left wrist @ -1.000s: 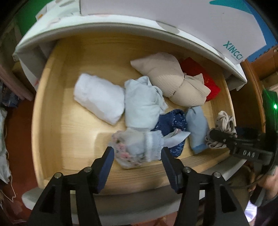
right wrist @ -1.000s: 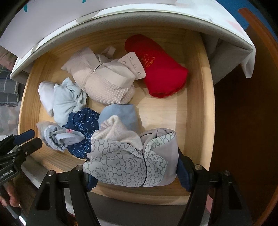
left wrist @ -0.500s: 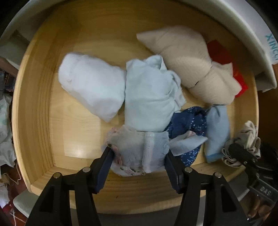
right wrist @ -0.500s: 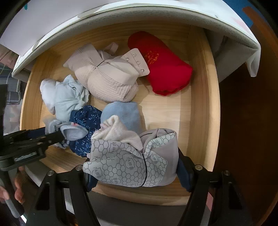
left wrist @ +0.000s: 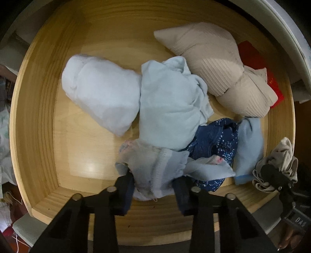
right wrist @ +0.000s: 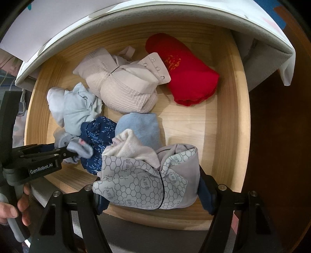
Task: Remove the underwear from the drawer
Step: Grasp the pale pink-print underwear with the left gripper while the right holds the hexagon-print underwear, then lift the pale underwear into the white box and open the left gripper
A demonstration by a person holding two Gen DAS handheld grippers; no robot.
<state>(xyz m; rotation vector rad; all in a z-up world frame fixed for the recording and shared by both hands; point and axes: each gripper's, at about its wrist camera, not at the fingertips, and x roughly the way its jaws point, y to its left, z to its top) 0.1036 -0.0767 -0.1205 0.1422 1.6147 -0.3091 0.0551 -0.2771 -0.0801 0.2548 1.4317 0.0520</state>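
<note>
An open wooden drawer (left wrist: 38,148) holds several folded garments. My left gripper (left wrist: 153,184) is shut on a pale grey floral underwear (left wrist: 153,167) at the drawer's front; it shows from the side in the right wrist view (right wrist: 64,153). My right gripper (right wrist: 149,192) is shut on a grey hexagon-print underwear bundle (right wrist: 147,181) and holds it over the drawer's front edge (right wrist: 155,216); in the left wrist view it (left wrist: 276,175) shows at the right with the bundle (left wrist: 281,155).
In the drawer lie a white roll (left wrist: 101,91), a light blue garment (left wrist: 169,105), a beige bra (right wrist: 124,87), a red garment (right wrist: 184,70), a navy speckled piece (right wrist: 97,132) and a blue fold (right wrist: 140,124). A white cabinet top (right wrist: 136,15) overhangs the back.
My left gripper moved forward and down into the drawer and closed on the pale grey floral underwear. My right gripper kept hold of the hexagon-print bundle and barely moved.
</note>
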